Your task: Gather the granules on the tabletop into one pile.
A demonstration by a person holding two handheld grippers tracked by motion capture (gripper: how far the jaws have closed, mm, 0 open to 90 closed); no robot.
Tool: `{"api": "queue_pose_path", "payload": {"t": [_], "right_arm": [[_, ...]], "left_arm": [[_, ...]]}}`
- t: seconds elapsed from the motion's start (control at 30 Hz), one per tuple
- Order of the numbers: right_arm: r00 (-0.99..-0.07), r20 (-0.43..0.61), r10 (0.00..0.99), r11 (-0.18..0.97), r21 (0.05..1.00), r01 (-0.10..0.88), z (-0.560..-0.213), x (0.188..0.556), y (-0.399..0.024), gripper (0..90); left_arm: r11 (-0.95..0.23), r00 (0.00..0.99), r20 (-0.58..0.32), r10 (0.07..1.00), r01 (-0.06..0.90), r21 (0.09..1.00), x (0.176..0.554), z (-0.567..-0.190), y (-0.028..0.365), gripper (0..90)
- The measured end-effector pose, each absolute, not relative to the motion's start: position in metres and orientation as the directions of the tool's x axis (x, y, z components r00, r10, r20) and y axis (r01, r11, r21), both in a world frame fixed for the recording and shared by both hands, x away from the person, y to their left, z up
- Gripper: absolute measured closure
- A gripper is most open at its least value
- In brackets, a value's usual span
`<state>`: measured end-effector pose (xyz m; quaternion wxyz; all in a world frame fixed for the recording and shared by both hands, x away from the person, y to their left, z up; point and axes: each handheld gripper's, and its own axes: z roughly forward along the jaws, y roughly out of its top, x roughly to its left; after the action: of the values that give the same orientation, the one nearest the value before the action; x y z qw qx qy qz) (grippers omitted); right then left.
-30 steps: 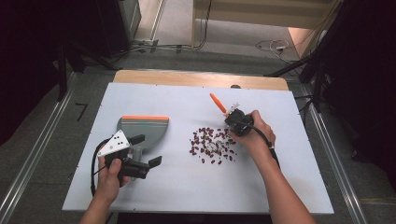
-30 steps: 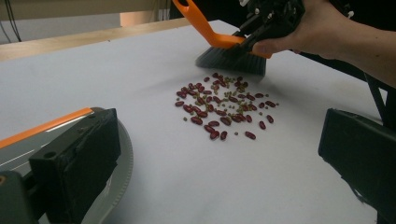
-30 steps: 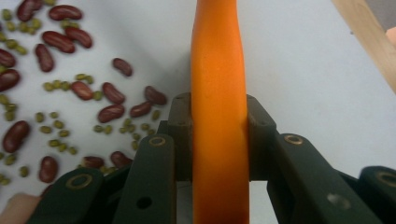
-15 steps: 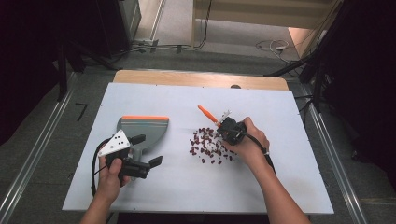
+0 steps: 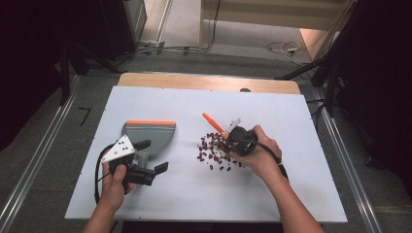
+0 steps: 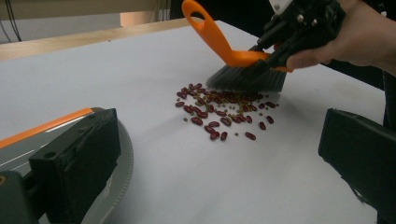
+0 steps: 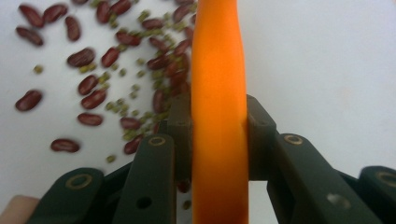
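Two grippers engaged: right gripper clenched on orange brush, bristles at far edge of beans; left gripper, jaws apart, beside dustpan. Est. progress: early — beans gathered, none in pan yet.

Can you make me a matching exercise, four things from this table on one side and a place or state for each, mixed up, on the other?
Things:
1. brush
2. dustpan
3. beans
4. left gripper

Places or states:
A. scattered loose on the white table
B. open, beside the dustpan's handle end
C. clamped by its orange handle in the right gripper
D. lying flat, orange strip along its far edge

Pairs: 1-C, 2-D, 3-A, 4-B
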<state>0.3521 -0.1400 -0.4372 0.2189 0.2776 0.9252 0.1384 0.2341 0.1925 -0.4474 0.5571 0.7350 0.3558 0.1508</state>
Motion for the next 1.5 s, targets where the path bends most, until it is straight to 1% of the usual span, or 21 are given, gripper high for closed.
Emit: {"api": "queue_pose_path", "payload": {"t": [0.13, 0.17, 0.2, 0.23, 0.3, 0.37, 0.4, 0.43, 0.57, 0.7, 0.77, 0.83, 0.9, 0.97, 1.3, 1.37, 1.5], "right_arm": [[-0.745, -0.356, 0.565, 0.813, 0.397, 0.426, -0.427, 0.361, -0.139, 68.7], [-0.76, -0.387, 0.522, 0.837, 0.404, 0.369, -0.422, 0.368, -0.133, 68.7], [-0.763, -0.409, 0.501, 0.849, 0.402, 0.342, -0.42, 0.371, -0.129, 68.7], [-0.763, -0.409, 0.501, 0.849, 0.402, 0.342, -0.42, 0.371, -0.129, 68.7], [-0.78, -0.441, 0.445, 0.876, 0.397, 0.275, -0.42, 0.382, -0.121, 68.7], [-0.783, -0.447, 0.433, 0.879, 0.404, 0.255, -0.422, 0.394, -0.113, 68.7], [-0.795, -0.456, 0.4, 0.891, 0.399, 0.219, -0.424, 0.4, -0.111, 68.7], [-0.796, -0.496, 0.348, 0.908, 0.388, 0.155, -0.428, 0.405, -0.108, 68.7], [-0.816, -0.502, 0.286, 0.931, 0.348, 0.113, -0.441, 0.414, -0.096, 68.7], [-0.853, -0.473, 0.219, 0.947, 0.312, 0.07, -0.452, 0.407, -0.086, 68.7], [-0.852, -0.487, 0.191, 0.958, 0.282, 0.054, -0.454, 0.401, -0.082, 68.6], [-0.865, -0.475, 0.164, 0.962, 0.271, 0.034, -0.455, 0.395, -0.081, 68.5], [-0.881, -0.451, 0.145, 0.958, 0.288, 0.011, -0.455, 0.387, -0.085, 68.5], [-0.883, -0.445, 0.146, 0.956, 0.293, 0.011, -0.455, 0.383, -0.086, 68.5], [-0.89, -0.449, 0.08, 0.954, 0.292, -0.062, -0.458, 0.352, -0.096, 68.4], [-0.891, -0.449, 0.059, 0.955, 0.285, -0.081, -0.457, 0.349, -0.097, 68.4], [-0.895, -0.444, 0.049, 0.952, 0.291, -0.092, -0.456, 0.343, -0.101, 68.4]], "left_arm": [[-0.122, 0.701, -0.178, 0.691, 0.356, 0.926, 0.235, -0.448, 0.193, 0.0], [-0.123, 0.701, -0.179, 0.691, 0.358, 0.925, 0.235, -0.448, 0.192, 0.0], [-0.124, 0.699, -0.18, 0.692, 0.361, 0.924, 0.235, -0.449, 0.192, 0.0], [-0.123, 0.699, -0.181, 0.692, 0.361, 0.924, 0.235, -0.449, 0.192, 0.0], [-0.123, 0.698, -0.181, 0.693, 0.361, 0.924, 0.235, -0.449, 0.193, 0.0], [-0.117, 0.698, -0.184, 0.692, 0.36, 0.926, 0.235, -0.449, 0.193, 0.0], [-0.117, 0.696, -0.184, 0.694, 0.361, 0.925, 0.235, -0.449, 0.194, 0.0], [-0.119, 0.696, -0.183, 0.695, 0.362, 0.924, 0.235, -0.449, 0.194, 0.0], [-0.11, 0.694, -0.191, 0.695, 0.364, 0.925, 0.235, -0.449, 0.197, 0.0], [-0.101, 0.693, -0.198, 0.693, 0.365, 0.926, 0.235, -0.449, 0.198, 0.0], [-0.099, 0.691, -0.2, 0.694, 0.367, 0.925, 0.236, -0.449, 0.199, 0.0], [-0.094, 0.692, -0.205, 0.693, 0.368, 0.925, 0.236, -0.449, 0.198, 0.0], [-0.094, 0.694, -0.204, 0.69, 0.366, 0.926, 0.235, -0.448, 0.197, 0.0], [-0.094, 0.695, -0.205, 0.69, 0.366, 0.926, 0.235, -0.448, 0.197, 0.0], [-0.111, 0.699, -0.193, 0.689, 0.365, 0.924, 0.235, -0.449, 0.193, 0.0], [-0.117, 0.701, -0.19, 0.688, 0.365, 0.924, 0.235, -0.449, 0.192, 0.0], [-0.119, 0.702, -0.188, 0.687, 0.365, 0.923, 0.235, -0.449, 0.192, 0.0]]}}
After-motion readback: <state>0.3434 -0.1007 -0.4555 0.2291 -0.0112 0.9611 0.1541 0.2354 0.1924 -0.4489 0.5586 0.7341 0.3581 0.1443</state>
